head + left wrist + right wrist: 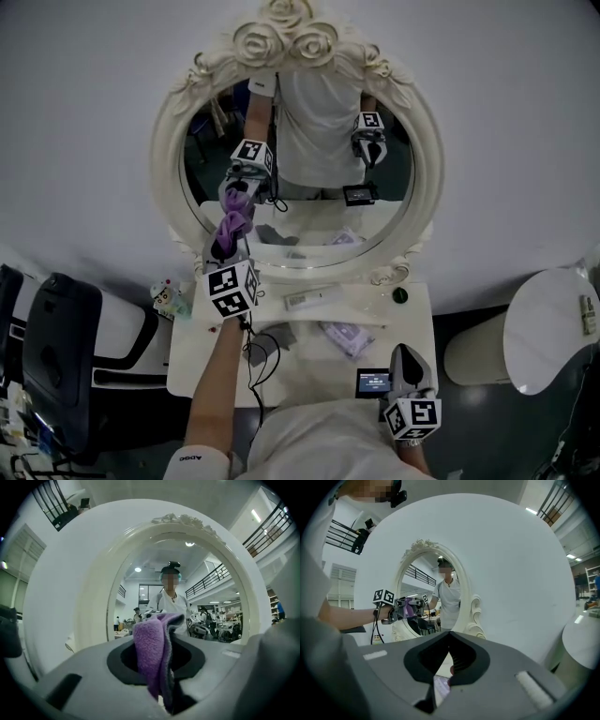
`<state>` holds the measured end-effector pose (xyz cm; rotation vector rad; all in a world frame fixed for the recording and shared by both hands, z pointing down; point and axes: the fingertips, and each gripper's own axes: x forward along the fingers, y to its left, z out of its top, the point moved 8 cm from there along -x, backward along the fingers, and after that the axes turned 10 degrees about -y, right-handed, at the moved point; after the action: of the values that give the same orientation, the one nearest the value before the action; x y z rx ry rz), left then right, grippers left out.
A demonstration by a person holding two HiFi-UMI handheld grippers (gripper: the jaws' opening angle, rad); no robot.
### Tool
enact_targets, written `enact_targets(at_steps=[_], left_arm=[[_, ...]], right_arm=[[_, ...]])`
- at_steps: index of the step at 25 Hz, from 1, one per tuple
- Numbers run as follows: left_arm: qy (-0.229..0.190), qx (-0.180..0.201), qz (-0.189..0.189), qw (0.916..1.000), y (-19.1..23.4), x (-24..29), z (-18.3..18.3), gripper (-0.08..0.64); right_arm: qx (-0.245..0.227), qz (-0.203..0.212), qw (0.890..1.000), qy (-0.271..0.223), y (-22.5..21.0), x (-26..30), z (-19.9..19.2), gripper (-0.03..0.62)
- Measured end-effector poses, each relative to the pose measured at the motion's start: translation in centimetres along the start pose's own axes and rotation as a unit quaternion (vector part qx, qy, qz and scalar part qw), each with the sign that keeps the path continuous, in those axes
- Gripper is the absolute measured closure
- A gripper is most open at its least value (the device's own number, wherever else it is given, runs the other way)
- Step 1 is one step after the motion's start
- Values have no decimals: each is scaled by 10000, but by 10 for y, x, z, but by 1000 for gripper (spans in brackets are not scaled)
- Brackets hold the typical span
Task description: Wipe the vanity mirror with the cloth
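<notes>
1. While the left gripper (225, 246) clamps its jaws on the purple cloth (232, 223), the cloth meets its own reflection low on the left of the mirror (314, 217).
2. Seen from the left gripper view, the folded cloth (153, 653) stands upright between the jaws, with the glass close ahead.
3. The right gripper (405, 352) has its jaws together on nothing, near the front right corner of the table (197, 356), well apart from the mirror.
4. A tube (309, 298) and a packet (345, 336) lie on the table.

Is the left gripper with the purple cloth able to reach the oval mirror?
Probably yes: the left gripper, shut on the purple fleece cloth, is right at the cream-framed oval mirror, with nothing between them.
</notes>
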<state>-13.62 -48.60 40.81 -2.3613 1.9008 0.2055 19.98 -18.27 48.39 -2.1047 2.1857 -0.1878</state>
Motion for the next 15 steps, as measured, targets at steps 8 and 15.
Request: enact_targets(at_steps=[8, 15], left_arm=[[-6, 88, 411, 9991, 32, -3, -6, 466], [-156, -199, 241, 9994, 23, -11, -5, 468]], right_arm=[[-11, -339, 9994, 12, -14, -13, 0, 585], [-83, -269, 9996, 46, -21, -15, 2, 585]])
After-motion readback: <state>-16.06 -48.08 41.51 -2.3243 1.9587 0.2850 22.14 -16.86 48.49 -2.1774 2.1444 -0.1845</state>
